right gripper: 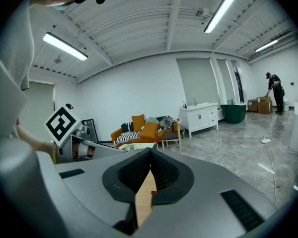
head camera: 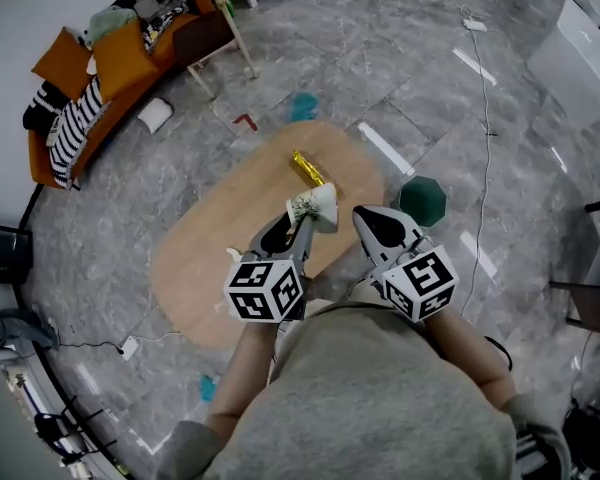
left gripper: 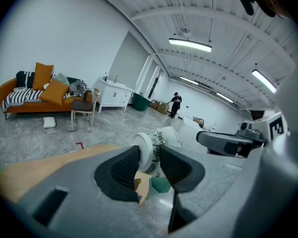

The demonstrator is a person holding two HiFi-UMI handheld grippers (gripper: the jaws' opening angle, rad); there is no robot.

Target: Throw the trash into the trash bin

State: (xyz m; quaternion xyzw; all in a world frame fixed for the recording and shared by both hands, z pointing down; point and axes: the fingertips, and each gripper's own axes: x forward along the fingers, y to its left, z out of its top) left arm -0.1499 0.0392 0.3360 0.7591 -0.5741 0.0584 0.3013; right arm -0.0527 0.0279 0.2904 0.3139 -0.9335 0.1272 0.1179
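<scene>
so the left gripper [left gripper: 149,156] has its fingers clamped on a white paper cup [left gripper: 158,142] with a leafy print, and the cup is tipped on its side between the pads, up in the air over the oval wooden table [head camera: 215,243]. The right gripper [right gripper: 150,155] is just beside it at 3 o'clock, jaws pinched right together with nothing in them. From the head view, the green trash bin [head camera: 423,201] sits on the grey floor at about 3 o'clock from the cup, just off the table's edge. There's also a crumpled gold wrapper [head camera: 307,168] lying on the tabletop at 12 o'clock from the cup, close by. Orange sofa [head camera: 110,78] way off at 10 o'clock
</scene>
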